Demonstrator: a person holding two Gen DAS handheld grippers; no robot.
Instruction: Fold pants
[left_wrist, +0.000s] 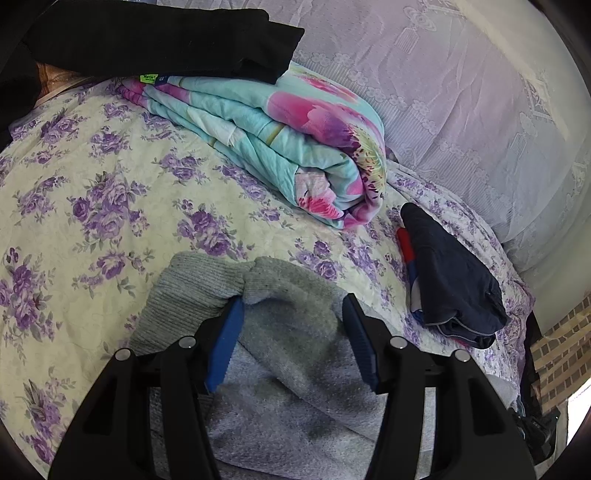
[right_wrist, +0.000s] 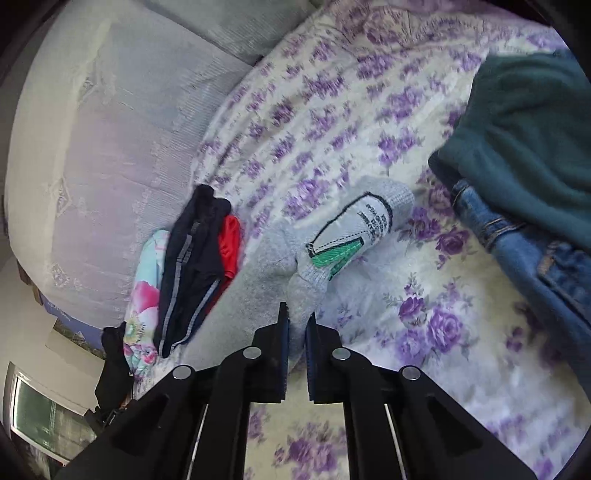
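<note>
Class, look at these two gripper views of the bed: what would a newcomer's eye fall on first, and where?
The folded turquoise-and-pink quilt lies at the back of the purple-flowered bedspread. In front, the grey pants sprawl, pinched by the right gripper. Jeans lie at the right edge of the right view.

I see grey pants (left_wrist: 295, 332) with a white patch edged in black and a green tab (right_wrist: 343, 236). The bed sheet (left_wrist: 92, 184) is cream with purple roses. The folded quilt (left_wrist: 295, 147) is turquoise with pink and purple flowers. A navy garment (left_wrist: 450, 273) shows grey piping and red beside it. On my right view lie a teal fleece (right_wrist: 524, 136) and blue jeans (right_wrist: 517, 236). The headboard cover (left_wrist: 461, 92) is pale lilac lace. My gripper pads (left_wrist: 225, 339) are blue on black frames.
</note>
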